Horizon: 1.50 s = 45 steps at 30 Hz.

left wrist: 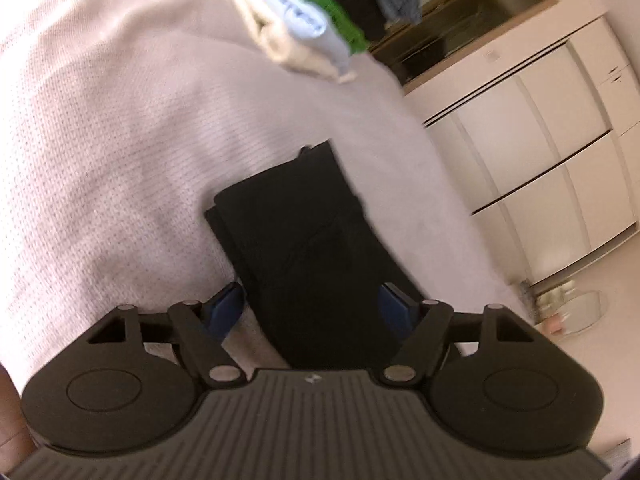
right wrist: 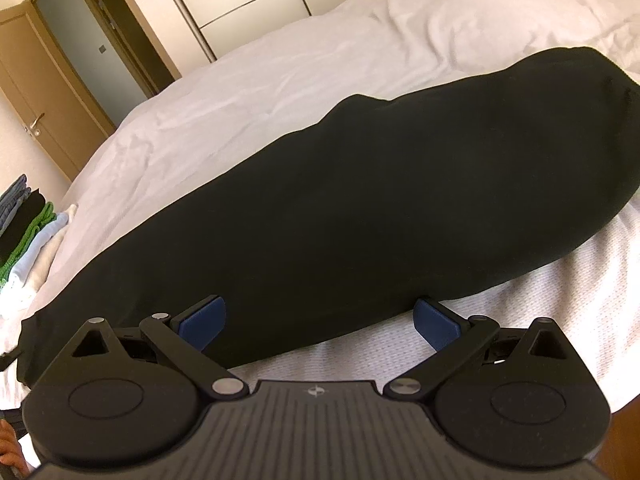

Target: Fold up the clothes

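A black garment (left wrist: pixel 304 236) lies folded into a long narrow strip on the white bedspread (left wrist: pixel 120 140). In the right wrist view the same garment (right wrist: pixel 360 200) stretches from lower left to upper right across the bed. My left gripper (left wrist: pixel 314 308) is open, its blue pads (left wrist: pixel 226 308) standing on either side of the strip's near end, above it. My right gripper (right wrist: pixel 320 322) is open over the garment's near long edge, with one blue pad (right wrist: pixel 204 320) over the cloth and the other over the bedspread (right wrist: pixel 400 348). Neither gripper holds anything.
A stack of folded clothes (left wrist: pixel 320 16) in cream, pale blue, green, black and grey sits on the far part of the bed; it also shows in the right wrist view (right wrist: pixel 28 232). White wardrobe doors (left wrist: pixel 540 128) and a brown door (right wrist: pixel 36 100) stand beyond the bed edge.
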Motion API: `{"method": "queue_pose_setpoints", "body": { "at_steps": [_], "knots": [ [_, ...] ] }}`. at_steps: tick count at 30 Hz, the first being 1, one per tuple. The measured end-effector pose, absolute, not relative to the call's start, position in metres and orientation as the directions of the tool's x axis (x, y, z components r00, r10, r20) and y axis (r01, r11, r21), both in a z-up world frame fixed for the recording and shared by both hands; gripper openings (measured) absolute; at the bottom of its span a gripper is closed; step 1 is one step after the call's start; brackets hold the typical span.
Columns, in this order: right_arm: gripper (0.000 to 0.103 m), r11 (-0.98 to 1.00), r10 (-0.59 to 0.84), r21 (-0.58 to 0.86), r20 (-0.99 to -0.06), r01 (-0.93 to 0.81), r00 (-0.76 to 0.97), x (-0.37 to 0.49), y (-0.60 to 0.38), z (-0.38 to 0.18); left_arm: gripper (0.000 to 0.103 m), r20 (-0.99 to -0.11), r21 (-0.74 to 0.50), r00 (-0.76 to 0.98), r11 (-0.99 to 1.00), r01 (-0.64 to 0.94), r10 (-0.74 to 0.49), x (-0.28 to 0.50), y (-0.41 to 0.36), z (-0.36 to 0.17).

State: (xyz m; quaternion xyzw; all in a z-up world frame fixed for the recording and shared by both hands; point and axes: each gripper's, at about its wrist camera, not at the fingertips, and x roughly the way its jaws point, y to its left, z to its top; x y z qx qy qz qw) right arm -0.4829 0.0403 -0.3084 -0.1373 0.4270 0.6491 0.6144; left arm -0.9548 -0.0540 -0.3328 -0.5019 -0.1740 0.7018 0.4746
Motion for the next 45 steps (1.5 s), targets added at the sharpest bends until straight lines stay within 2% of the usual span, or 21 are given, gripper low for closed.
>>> {"method": "queue_pose_setpoints", "body": {
  "at_steps": [5,8,9,10,11,12,13,17,22,24,27,28,30,33,36,38,41,45],
  "knots": [
    [0.103,0.131,0.68,0.399,-0.702,-0.908,-0.211,-0.475,0.038,-0.311,0.076,-0.521,-0.733,-0.062,-0.484,-0.478,0.851,-0.954,-0.051,-0.337],
    [0.103,0.135,0.684,0.405,-0.699,-0.904,-0.211,-0.47,0.037,-0.312,0.069,-0.514,-0.731,-0.078,-0.483,-0.482,0.854,-0.952,-0.048,-0.336],
    [0.103,0.136,0.685,0.407,-0.697,-0.903,-0.211,-0.469,0.036,-0.312,0.059,-0.521,-0.717,-0.087,-0.491,-0.495,0.849,-0.951,-0.046,-0.334],
    [0.103,0.138,0.686,0.41,-0.696,-0.902,-0.211,-0.467,0.035,-0.312,0.04,-0.532,-0.689,-0.098,-0.497,-0.527,0.841,-0.947,-0.042,-0.329],
    [0.103,0.139,0.687,0.412,-0.695,-0.901,-0.211,-0.465,0.035,-0.313,0.032,-0.544,-0.653,-0.109,-0.502,-0.567,0.832,-0.942,-0.037,-0.324],
    [0.103,0.14,0.688,0.414,-0.694,-0.899,-0.212,-0.464,0.034,-0.313,0.017,-0.555,-0.615,-0.122,-0.505,-0.605,0.823,-0.937,-0.032,-0.318],
    [0.103,0.142,0.69,0.416,-0.693,-0.898,-0.212,-0.462,0.034,-0.313,0.012,-0.551,-0.584,-0.126,-0.489,-0.648,0.825,-0.928,-0.028,-0.311],
    [0.102,0.162,0.706,0.421,-0.681,-0.892,-0.193,-0.45,0.03,-0.313,0.012,-0.502,-0.458,-0.104,-0.366,-0.81,0.859,-0.882,-0.009,-0.277],
    [0.101,0.185,0.734,0.422,-0.66,-0.887,-0.161,-0.435,0.026,-0.309,0.012,-0.446,-0.336,0.072,-0.092,-0.937,0.892,-0.794,0.017,-0.247],
    [0.101,0.197,0.744,0.421,-0.652,-0.885,-0.145,-0.429,0.025,-0.307,0.013,-0.453,-0.32,0.184,0.033,-0.947,0.873,-0.752,0.029,-0.249],
    [0.1,0.214,0.755,0.43,-0.642,-0.877,-0.131,-0.422,0.025,-0.306,0.019,-0.51,-0.295,0.263,0.121,-0.948,0.819,-0.713,0.034,-0.263],
    [0.1,0.219,0.758,0.433,-0.64,-0.874,-0.128,-0.421,0.025,-0.305,0.027,-0.53,-0.287,0.285,0.147,-0.947,0.798,-0.701,0.036,-0.269],
    [0.099,0.218,0.766,0.439,-0.631,-0.872,-0.126,-0.419,0.026,-0.303,0.032,-0.571,-0.274,0.325,0.198,-0.941,0.754,-0.676,0.038,-0.279],
    [0.096,0.205,0.782,0.464,-0.608,-0.862,-0.141,-0.417,0.025,-0.301,0.033,-0.546,-0.31,0.398,0.264,-0.913,0.737,-0.686,0.024,-0.268],
    [0.087,0.154,0.796,0.556,-0.56,-0.817,-0.231,-0.421,0.028,-0.3,0.033,-0.509,-0.325,0.417,0.28,-0.903,0.753,-0.712,0.012,-0.251],
    [0.076,0.096,0.796,0.631,-0.513,-0.77,-0.322,-0.431,0.034,-0.301,0.033,-0.509,-0.311,0.382,0.249,-0.917,0.772,-0.73,0.01,-0.246],
    [0.063,0.013,0.763,0.742,-0.44,-0.67,-0.473,-0.45,0.048,-0.306,0.033,-0.571,-0.301,0.285,0.127,-0.945,0.77,-0.753,0.024,-0.258],
    [0.062,0.06,0.679,0.869,-0.396,-0.491,-0.618,-0.47,0.071,-0.332,0.033,-0.681,-0.304,0.238,0.029,-0.952,0.693,-0.768,0.044,-0.279]
  ]
}}
